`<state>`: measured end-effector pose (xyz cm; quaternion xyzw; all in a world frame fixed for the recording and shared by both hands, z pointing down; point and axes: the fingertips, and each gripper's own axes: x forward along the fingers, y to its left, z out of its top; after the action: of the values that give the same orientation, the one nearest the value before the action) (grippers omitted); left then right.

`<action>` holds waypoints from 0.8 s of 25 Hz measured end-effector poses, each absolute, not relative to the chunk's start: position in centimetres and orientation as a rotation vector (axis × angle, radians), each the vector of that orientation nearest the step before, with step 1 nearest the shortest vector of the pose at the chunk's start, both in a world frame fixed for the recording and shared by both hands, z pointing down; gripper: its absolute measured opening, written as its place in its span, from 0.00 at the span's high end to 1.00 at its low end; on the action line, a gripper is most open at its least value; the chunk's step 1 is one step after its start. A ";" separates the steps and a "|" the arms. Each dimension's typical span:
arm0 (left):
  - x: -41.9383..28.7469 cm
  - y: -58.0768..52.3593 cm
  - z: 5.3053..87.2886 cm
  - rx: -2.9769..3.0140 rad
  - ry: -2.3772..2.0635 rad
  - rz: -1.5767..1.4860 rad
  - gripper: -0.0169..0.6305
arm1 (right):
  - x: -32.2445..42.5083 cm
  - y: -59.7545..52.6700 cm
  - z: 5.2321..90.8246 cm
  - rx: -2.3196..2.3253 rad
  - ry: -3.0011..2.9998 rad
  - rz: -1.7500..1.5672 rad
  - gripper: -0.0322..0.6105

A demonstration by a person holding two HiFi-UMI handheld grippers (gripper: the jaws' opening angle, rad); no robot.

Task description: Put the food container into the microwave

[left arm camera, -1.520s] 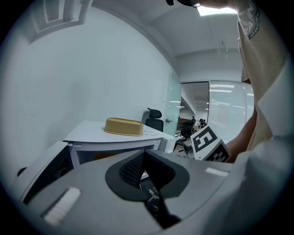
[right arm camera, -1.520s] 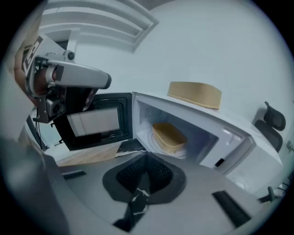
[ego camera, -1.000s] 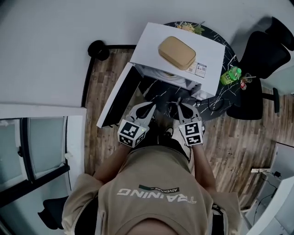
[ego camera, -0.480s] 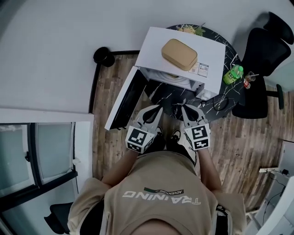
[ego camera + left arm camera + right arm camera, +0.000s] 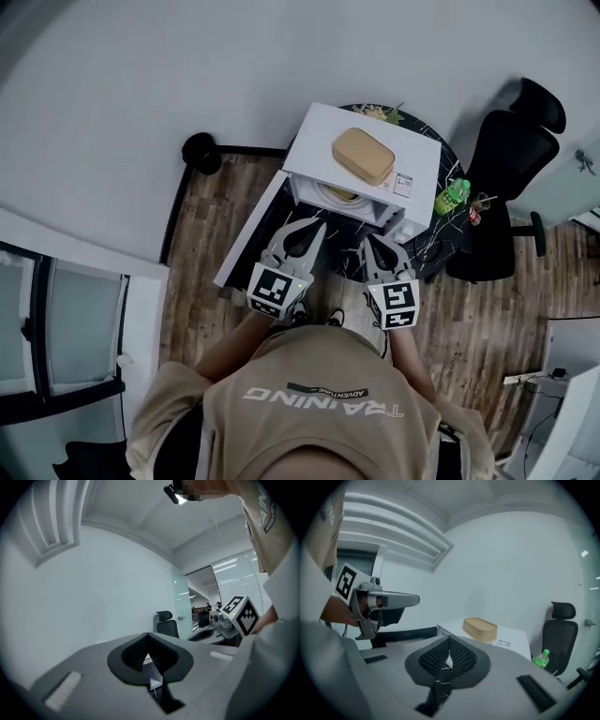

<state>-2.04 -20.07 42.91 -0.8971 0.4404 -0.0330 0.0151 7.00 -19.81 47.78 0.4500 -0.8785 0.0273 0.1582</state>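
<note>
A person stands back from a white microwave (image 5: 414, 148) on a black marbled counter (image 5: 441, 239). Over the past second the oven has shrunk in the head view and sits farther from the left gripper (image 5: 317, 228) and right gripper (image 5: 367, 240). The hinged microwave door (image 5: 246, 246) remains swung open to the left, and a pale turntable plate (image 5: 337, 194) shows in the cavity. The tan, rounded rectangular food container (image 5: 363, 156) stays untouched on the oven's roof. Both sets of jaws are closed on nothing, tips meeting in each gripper view. The way in looks clear, but the pickup has not begun; the retreat likely leaves a reach forward and up to the box. A green plastic bottle (image 5: 450, 197) and black office chair (image 5: 511, 159) stand to the right.
</note>
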 end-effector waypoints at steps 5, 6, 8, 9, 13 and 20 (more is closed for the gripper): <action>-2.5 -20.4 41.8 -2.806 1.359 -0.050 0.97 | 5.9 -19.6 46.1 1.308 -2.554 0.082 0.93; -2.5 -20.2 41.5 -2.804 1.353 -0.038 0.97 | 5.6 -19.6 45.5 1.309 -2.561 0.069 0.93; -2.3 -19.9 40.9 -2.800 1.331 -0.030 0.97 | 5.4 -19.8 44.4 1.320 -2.568 0.031 0.94; -2.2 -19.8 40.7 -2.801 1.313 -0.036 0.97 | 5.5 -19.9 43.8 1.331 -2.566 0.001 0.93; -1.7 -19.9 40.1 -2.807 1.281 -0.042 0.97 | 5.8 -20.5 42.2 1.363 -2.537 -0.122 0.93; -1.8 -20.5 37.9 -2.782 1.275 0.003 0.97 | 6.6 -20.9 40.2 1.440 -2.561 -0.112 0.93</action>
<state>-1.78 -20.48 37.93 -0.9083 0.4164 0.0010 0.0404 6.59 -20.93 40.22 0.4874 -0.8666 -0.0379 0.1005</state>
